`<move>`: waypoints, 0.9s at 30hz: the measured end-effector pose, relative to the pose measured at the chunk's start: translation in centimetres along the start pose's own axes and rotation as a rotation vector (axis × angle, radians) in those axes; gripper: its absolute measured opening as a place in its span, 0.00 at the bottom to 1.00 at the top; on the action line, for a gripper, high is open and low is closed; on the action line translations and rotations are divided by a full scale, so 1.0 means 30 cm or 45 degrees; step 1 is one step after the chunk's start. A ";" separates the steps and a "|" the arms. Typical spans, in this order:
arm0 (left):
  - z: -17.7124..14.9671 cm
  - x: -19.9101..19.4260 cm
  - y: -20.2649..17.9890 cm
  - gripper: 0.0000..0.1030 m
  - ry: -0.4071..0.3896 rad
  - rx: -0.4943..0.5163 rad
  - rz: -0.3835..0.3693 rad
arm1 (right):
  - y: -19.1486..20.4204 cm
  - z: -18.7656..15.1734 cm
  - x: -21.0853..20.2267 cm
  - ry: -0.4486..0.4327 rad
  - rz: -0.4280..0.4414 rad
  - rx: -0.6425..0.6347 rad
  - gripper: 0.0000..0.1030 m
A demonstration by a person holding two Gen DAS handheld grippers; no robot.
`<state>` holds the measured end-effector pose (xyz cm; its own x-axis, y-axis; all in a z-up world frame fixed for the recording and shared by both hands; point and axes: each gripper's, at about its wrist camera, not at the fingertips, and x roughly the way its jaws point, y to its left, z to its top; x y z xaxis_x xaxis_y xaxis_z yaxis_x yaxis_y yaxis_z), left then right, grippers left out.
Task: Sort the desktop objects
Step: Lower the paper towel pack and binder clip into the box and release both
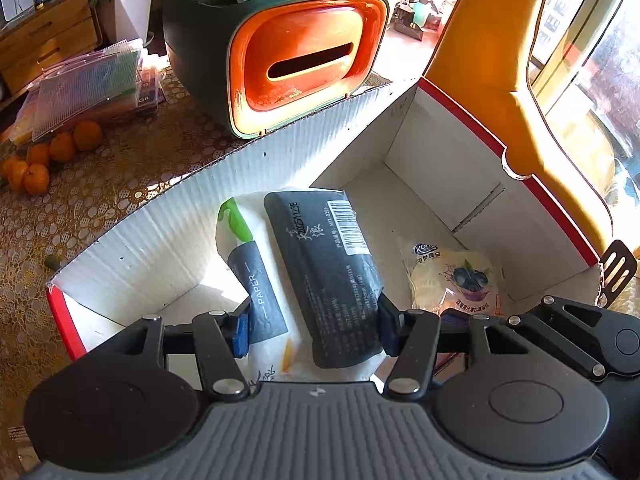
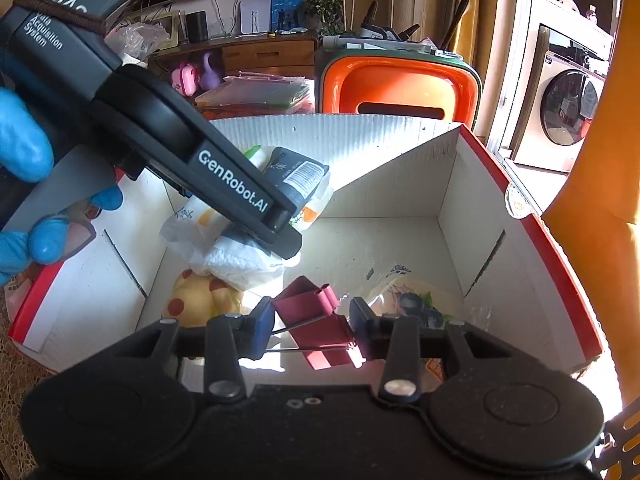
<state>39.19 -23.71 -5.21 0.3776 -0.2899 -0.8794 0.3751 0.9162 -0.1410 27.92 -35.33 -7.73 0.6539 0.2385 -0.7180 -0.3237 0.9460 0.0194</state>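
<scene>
My left gripper [image 1: 314, 330] hangs open inside a white cardboard box [image 1: 168, 216] with a red rim. A dark grey tissue pack [image 1: 320, 264] lies between its jaws on a white tissue pack [image 1: 248, 248] marked PAPER; the right pad is at the dark pack's edge and the left pad stands clear of it. My right gripper [image 2: 312, 328] is shut on a dark red binder clip [image 2: 308, 304], held above the box floor. In the right wrist view the left gripper's finger [image 2: 280, 232] rests over the white pack [image 2: 236, 256].
A blueberry snack packet [image 1: 452, 276] and a yellow spotted plush [image 2: 196, 296] lie in the box. Behind the box stands a green and orange organiser [image 1: 304, 60]. Oranges [image 1: 40, 160] and plastic folders [image 1: 88, 88] lie on the left. A blue-gloved hand [image 2: 20, 152] holds the left gripper.
</scene>
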 end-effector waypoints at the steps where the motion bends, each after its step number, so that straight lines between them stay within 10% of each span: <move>1: -0.003 -0.001 -0.001 0.58 -0.004 -0.002 0.001 | 0.001 -0.001 0.000 0.000 0.001 0.000 0.40; 14: -0.045 -0.112 0.015 0.71 -0.091 -0.063 0.005 | -0.002 0.000 -0.058 -0.044 -0.014 0.043 0.63; 27: -0.170 -0.320 0.015 0.71 -0.217 -0.082 -0.044 | 0.047 0.005 -0.184 -0.103 -0.026 0.067 0.65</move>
<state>31.42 -19.09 0.85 0.5053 -0.3595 -0.7845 0.3375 0.9190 -0.2037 23.96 -35.28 -3.63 0.7138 0.2342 -0.6600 -0.2748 0.9605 0.0437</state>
